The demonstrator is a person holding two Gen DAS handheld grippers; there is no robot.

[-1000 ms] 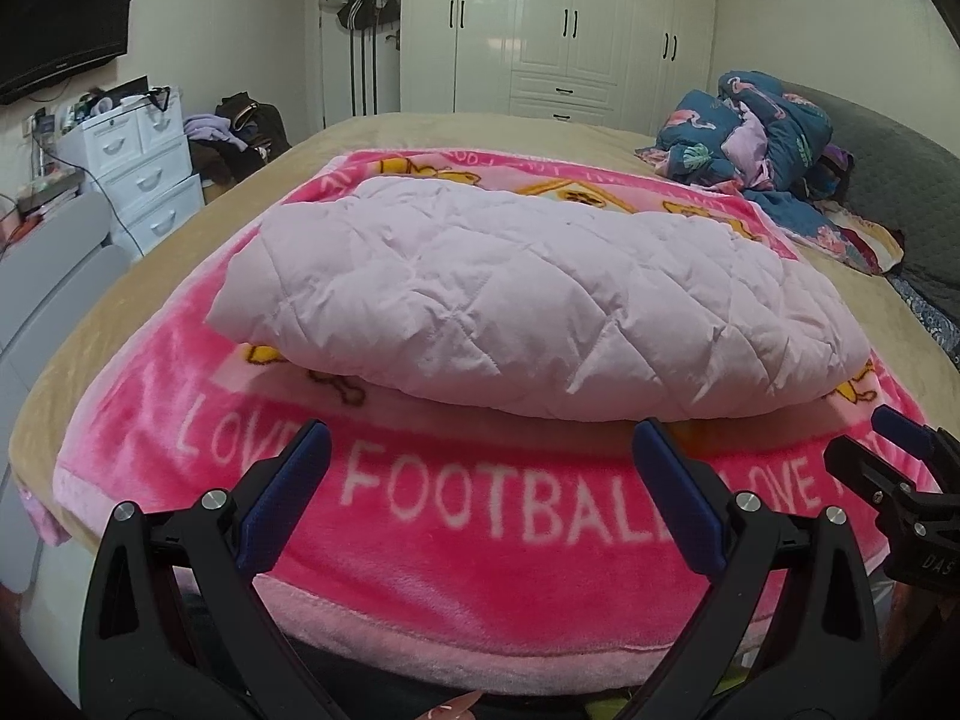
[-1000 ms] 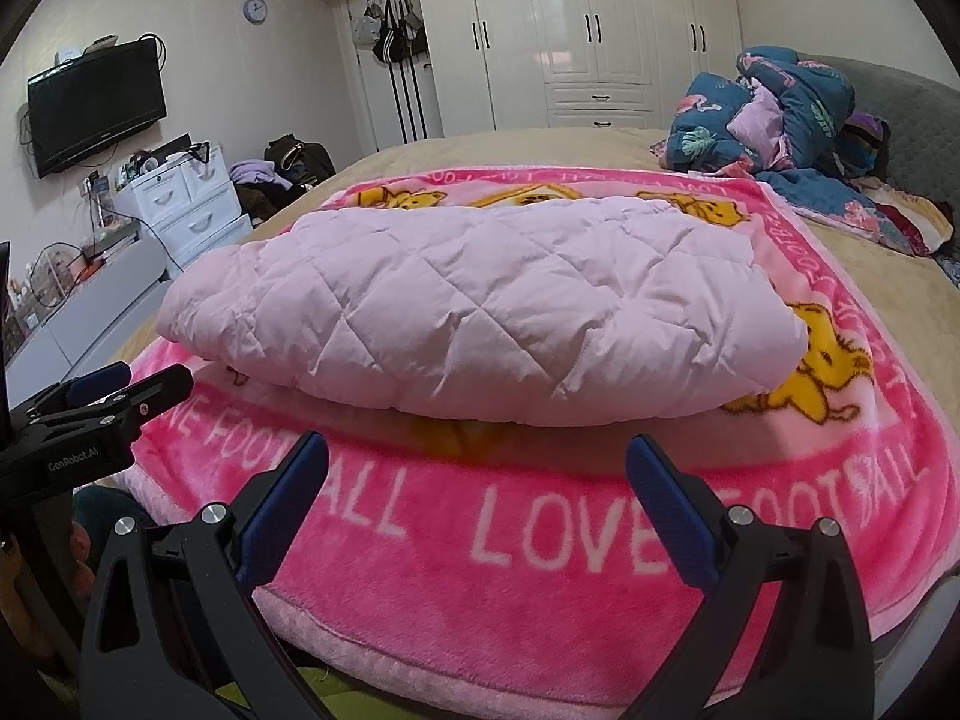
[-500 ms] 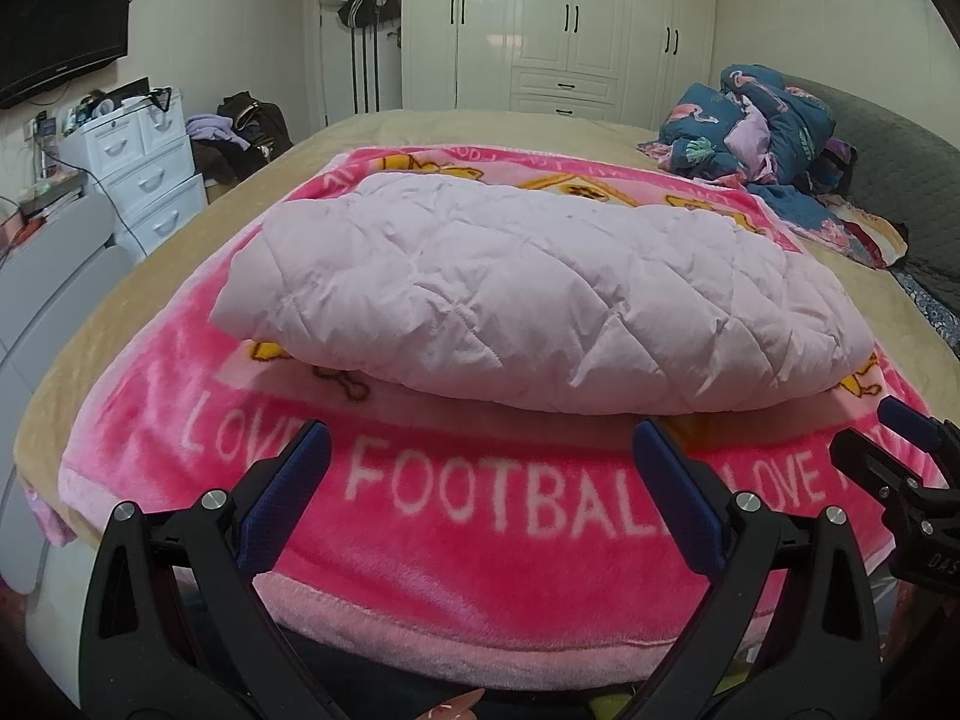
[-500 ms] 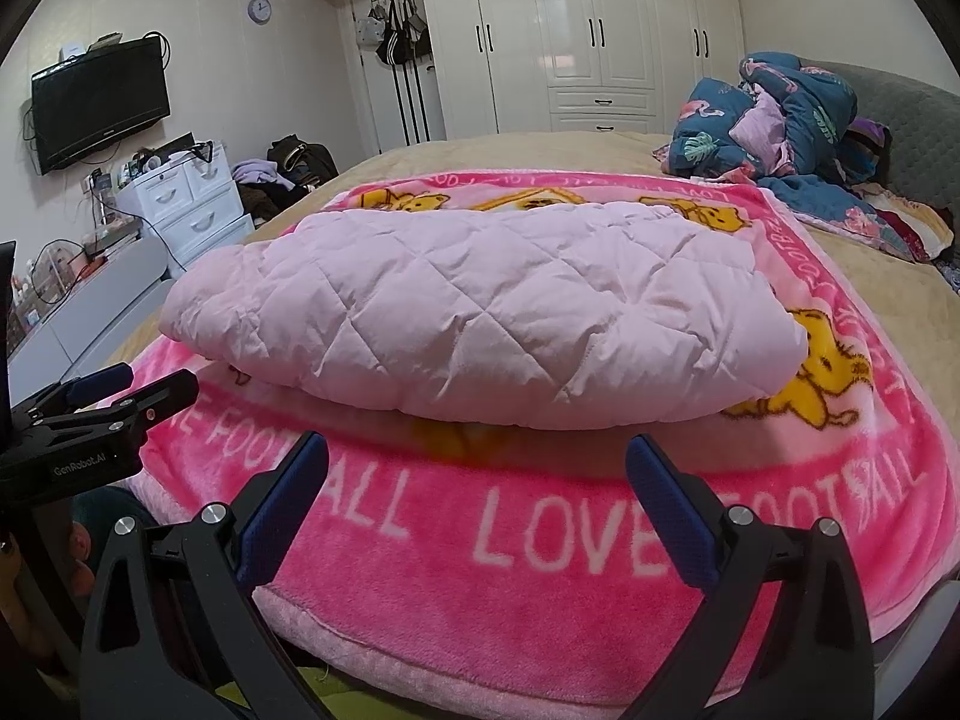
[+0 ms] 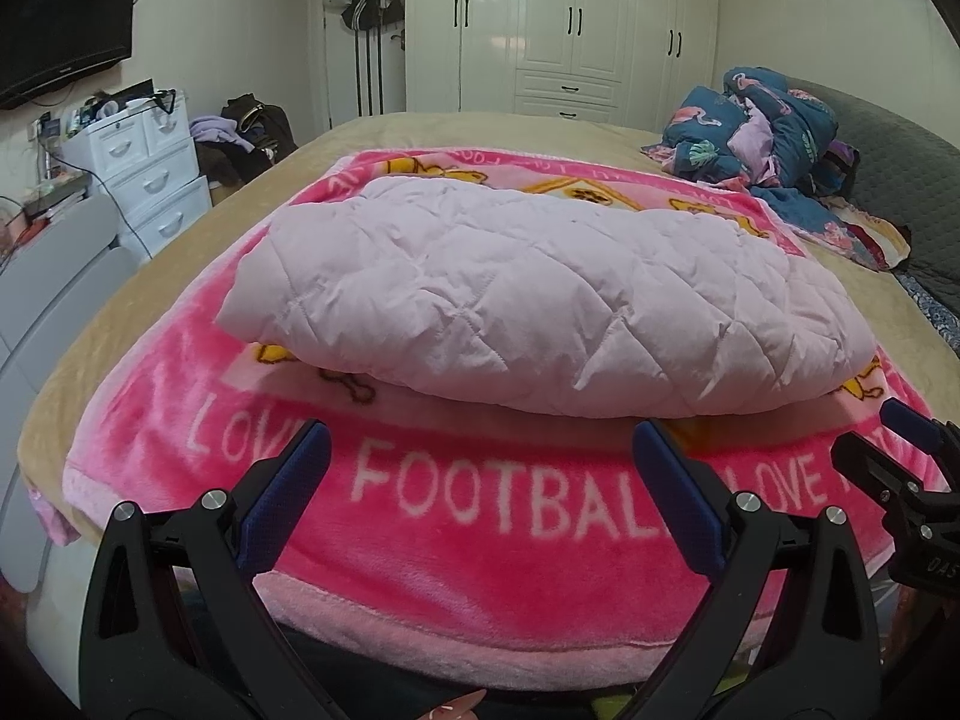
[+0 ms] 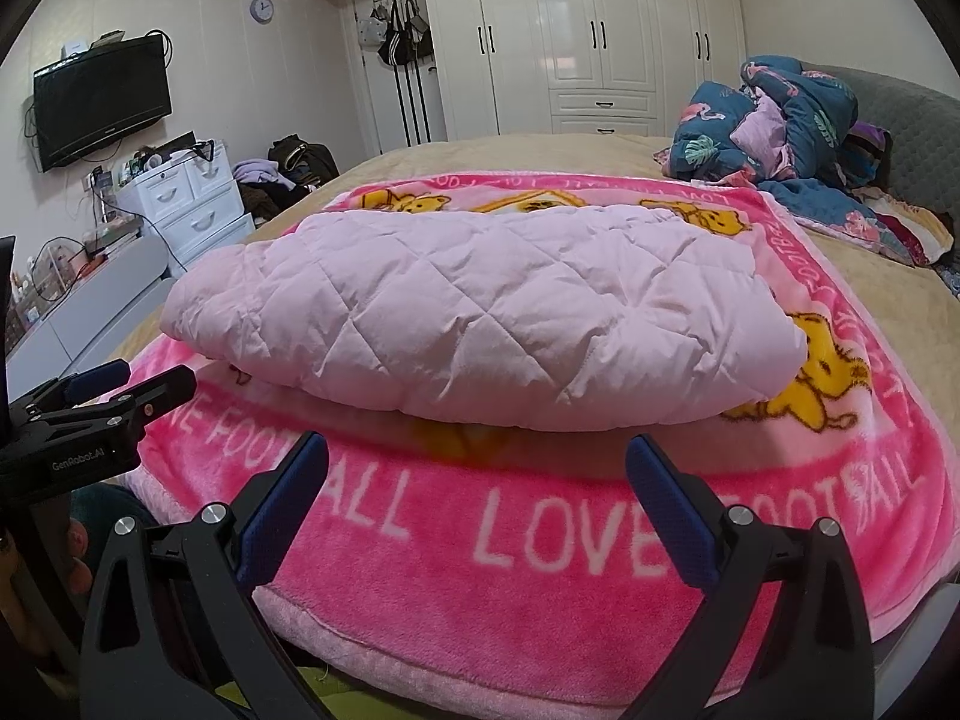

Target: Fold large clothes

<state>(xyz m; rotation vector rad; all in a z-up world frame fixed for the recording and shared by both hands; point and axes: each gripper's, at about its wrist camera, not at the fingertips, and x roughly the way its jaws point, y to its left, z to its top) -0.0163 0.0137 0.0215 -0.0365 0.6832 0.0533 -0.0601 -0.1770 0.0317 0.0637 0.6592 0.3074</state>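
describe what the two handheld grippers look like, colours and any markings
Both are black plastic two-finger clamps with silver pivot bolts and dark blue textured pads inside each finger. The left gripper, seen from the right wrist, carries white "GenRobot.AI" lettering; the right gripper matches it.

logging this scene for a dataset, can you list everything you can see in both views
jacket: 1, pale pink quilted, folded on the blanket
blanket: 1, hot pink with white letters, spread on the bed
bed: 1, beige cover, fills the middle
bedding pile: 1, dark blue patterned, far right of the bed
wardrobe: 1, white, back wall
drawers: 1 unit, white, left wall
tv: 1, black, on the left wall
clock: 1, round, above the tv
left gripper: 1, black with blue pads, open, empty
right gripper: 1, same, open, empty
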